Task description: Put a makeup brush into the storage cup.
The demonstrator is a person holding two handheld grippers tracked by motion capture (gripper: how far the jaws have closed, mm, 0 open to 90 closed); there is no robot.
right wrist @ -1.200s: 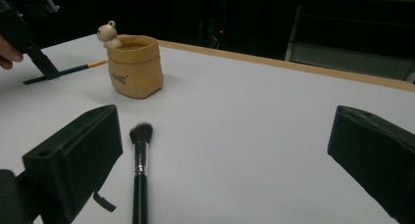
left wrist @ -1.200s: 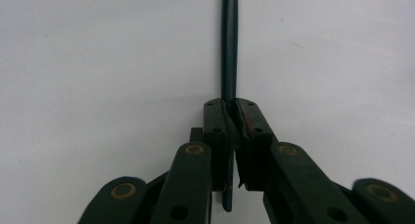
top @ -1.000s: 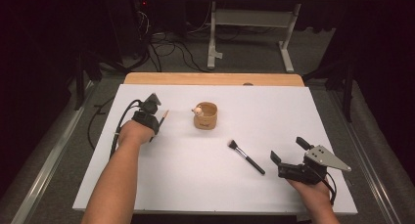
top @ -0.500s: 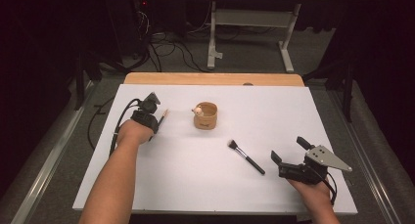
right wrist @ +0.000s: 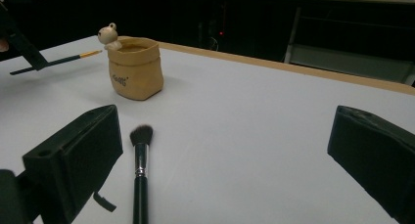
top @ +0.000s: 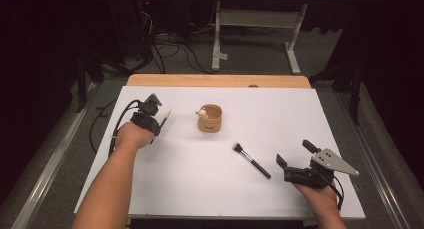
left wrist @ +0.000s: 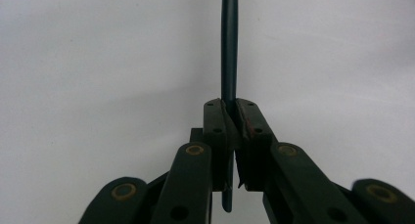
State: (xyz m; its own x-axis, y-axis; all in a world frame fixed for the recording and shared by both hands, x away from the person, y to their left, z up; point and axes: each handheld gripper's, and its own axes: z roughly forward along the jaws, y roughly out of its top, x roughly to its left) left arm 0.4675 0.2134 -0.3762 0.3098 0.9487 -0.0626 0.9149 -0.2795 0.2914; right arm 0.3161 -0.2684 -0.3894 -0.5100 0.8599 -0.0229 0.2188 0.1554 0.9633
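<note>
Pinching the pencil (left wrist: 229,48) mid-shaft in my left gripper (top: 150,110), its tip aimed right toward the cup (top: 210,118) for dropping in, I rest my right gripper (top: 296,160) wide open and empty near the brush (top: 251,160).

White table (top: 300,114), tan wooden edge (top: 215,80) behind, cables (top: 170,44) — grey floor beyond.

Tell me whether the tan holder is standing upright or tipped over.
Upright: the tan pouch-shaped holder with a small animal figure stands on its base on the white table, its mouth facing up.
</note>
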